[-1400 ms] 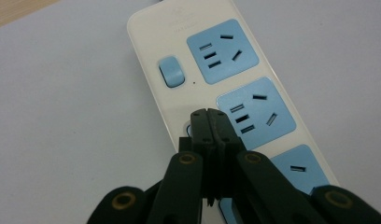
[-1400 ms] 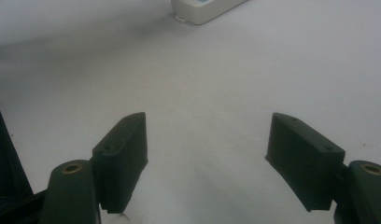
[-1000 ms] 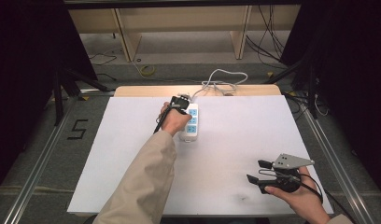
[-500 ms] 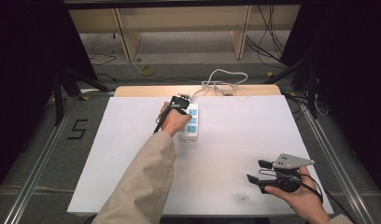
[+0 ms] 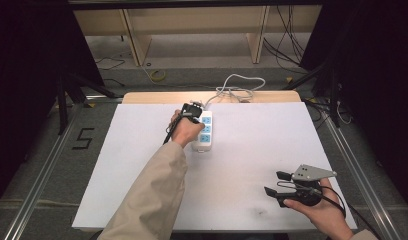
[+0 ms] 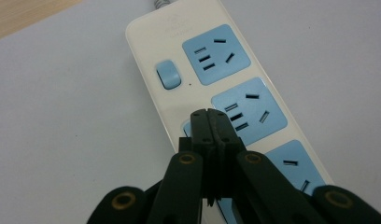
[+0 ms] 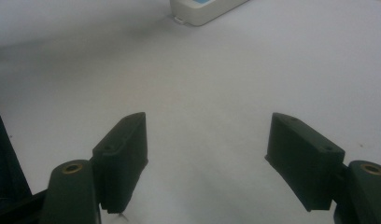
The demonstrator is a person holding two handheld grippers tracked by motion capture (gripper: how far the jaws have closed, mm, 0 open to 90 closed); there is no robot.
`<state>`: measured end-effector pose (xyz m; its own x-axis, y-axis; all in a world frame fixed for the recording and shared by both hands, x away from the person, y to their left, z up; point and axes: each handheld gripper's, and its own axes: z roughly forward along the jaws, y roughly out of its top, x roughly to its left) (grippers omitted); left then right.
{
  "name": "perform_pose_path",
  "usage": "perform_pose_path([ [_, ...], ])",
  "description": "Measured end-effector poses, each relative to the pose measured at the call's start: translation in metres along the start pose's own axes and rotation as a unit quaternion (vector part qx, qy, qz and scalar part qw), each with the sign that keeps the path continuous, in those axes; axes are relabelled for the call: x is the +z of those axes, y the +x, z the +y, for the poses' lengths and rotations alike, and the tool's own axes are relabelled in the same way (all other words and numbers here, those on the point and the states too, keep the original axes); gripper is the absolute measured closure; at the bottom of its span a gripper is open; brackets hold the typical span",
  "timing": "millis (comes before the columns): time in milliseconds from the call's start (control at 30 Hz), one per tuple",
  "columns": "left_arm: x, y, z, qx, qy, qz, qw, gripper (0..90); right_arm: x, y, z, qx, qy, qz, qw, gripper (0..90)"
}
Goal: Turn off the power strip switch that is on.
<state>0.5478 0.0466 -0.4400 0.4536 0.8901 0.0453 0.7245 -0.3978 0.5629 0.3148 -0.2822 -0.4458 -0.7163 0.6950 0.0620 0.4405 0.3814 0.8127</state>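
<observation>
The white power strip [image 5: 204, 131] lies near the far middle of the white table [image 5: 272, 150], its cable running off the back edge. In the left gripper view the left gripper [image 6: 209, 115], jaws pinched together with nothing between them, has its tip at the second blue switch [image 6: 187, 127], which it mostly hides; the first switch [image 6: 168, 74] sits clear beyond. The step looks like pressing that switch, though contact is hard to confirm. Next comes a short, straight push down. The right gripper [image 5: 276, 183] rests wide open, well apart near the front edge.
</observation>
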Motion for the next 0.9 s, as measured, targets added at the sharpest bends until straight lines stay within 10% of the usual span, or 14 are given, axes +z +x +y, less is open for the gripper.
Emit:
perform_pose_path([
  [900, -0.026, 0.021, -0.011, 0.002, -0.02, -0.001, 0.9998, 90.0, 0.001, 0.0, 0.0, 0.0, 0.0, 0.0, 1.0, 29.1],
])
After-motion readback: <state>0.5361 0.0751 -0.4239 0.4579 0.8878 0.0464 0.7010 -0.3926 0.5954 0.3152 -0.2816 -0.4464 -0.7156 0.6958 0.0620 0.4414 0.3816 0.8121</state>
